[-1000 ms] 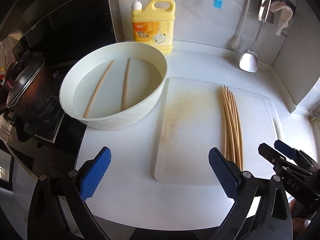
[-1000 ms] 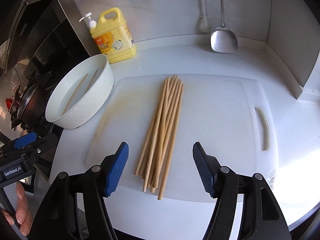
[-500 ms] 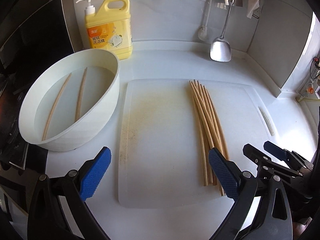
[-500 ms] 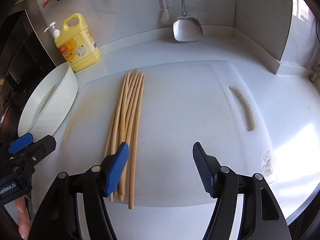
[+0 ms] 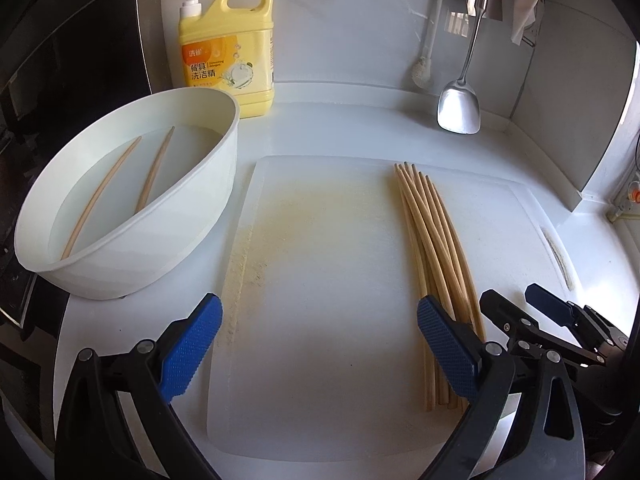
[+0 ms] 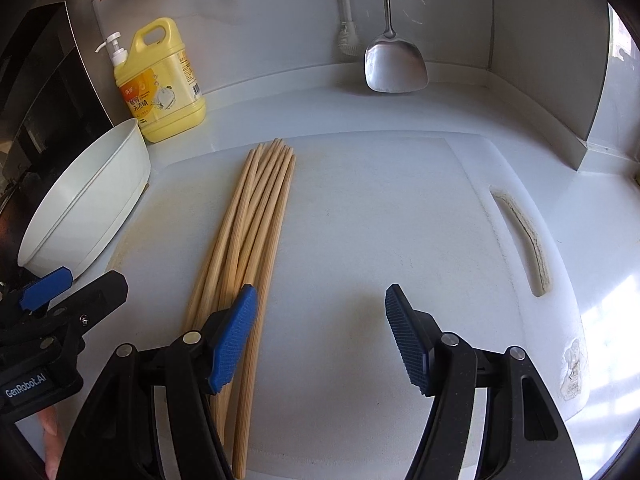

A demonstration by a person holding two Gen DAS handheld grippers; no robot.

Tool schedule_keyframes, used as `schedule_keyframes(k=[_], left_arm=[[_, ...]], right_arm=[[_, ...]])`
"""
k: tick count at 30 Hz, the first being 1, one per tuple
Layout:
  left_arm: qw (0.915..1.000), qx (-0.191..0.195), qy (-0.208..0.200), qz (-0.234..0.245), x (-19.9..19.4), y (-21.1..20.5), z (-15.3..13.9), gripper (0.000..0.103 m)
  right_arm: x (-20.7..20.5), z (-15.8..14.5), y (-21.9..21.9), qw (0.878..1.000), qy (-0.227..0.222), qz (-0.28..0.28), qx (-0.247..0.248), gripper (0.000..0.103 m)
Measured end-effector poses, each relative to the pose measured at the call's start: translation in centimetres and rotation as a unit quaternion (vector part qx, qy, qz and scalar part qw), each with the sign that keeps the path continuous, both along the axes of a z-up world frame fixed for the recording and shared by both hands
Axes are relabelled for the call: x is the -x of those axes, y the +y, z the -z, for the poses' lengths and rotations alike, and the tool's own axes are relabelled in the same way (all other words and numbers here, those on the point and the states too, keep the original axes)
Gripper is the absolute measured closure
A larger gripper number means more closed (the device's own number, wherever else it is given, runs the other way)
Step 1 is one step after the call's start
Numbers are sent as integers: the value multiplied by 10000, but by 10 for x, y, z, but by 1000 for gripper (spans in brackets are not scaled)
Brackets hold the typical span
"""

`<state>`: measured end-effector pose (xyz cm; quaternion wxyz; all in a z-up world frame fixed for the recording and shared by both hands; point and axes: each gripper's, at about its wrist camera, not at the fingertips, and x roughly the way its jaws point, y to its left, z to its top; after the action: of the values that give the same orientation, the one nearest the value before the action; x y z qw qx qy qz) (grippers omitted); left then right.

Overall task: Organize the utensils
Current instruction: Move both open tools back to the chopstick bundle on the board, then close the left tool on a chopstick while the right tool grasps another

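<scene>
Several wooden chopsticks point(image 5: 430, 232) point(image 6: 256, 216) lie in a bundle on a white cutting board point(image 5: 328, 280) point(image 6: 380, 220). Two more chopsticks point(image 5: 120, 184) rest in water in a white basin point(image 5: 160, 236) point(image 6: 84, 196) to the board's left. My left gripper point(image 5: 318, 342) is open above the board's near half, its right finger by the bundle's near ends. My right gripper point(image 6: 320, 332) is open too, just right of the bundle, its left finger over the near ends. Neither holds anything.
A yellow dish-soap bottle point(image 5: 228, 48) point(image 6: 160, 84) stands behind the basin. A metal spatula point(image 5: 460, 108) point(image 6: 394, 64) and a brush point(image 5: 424, 68) hang on the back wall. A dark stove area lies at the left; a wall corner rises at the right.
Both grippers have sunk toward the board and swung right, so the bundle now sits by the left gripper's right finger and the right gripper's left finger. Jaw openings are unchanged.
</scene>
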<state>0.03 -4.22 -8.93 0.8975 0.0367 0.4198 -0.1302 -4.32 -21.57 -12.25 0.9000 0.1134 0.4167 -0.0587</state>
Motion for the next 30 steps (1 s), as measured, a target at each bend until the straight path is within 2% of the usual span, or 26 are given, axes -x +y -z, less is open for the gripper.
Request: schedule_keyframes(k=[26, 28, 30], left_arm=[[9998, -131, -76, -111, -4, -1, 6, 7], [9998, -138, -69, -102, -5, -2, 7, 7], [9998, -150, -53, -85, -6, -3, 9, 7]], right_arm=[[-11, 3, 15, 9965, -38, -206, 804, 40], [-11, 4, 12, 9961, -47, -192, 861, 41], [-12, 4, 8, 9959, -62, -201, 876, 48]])
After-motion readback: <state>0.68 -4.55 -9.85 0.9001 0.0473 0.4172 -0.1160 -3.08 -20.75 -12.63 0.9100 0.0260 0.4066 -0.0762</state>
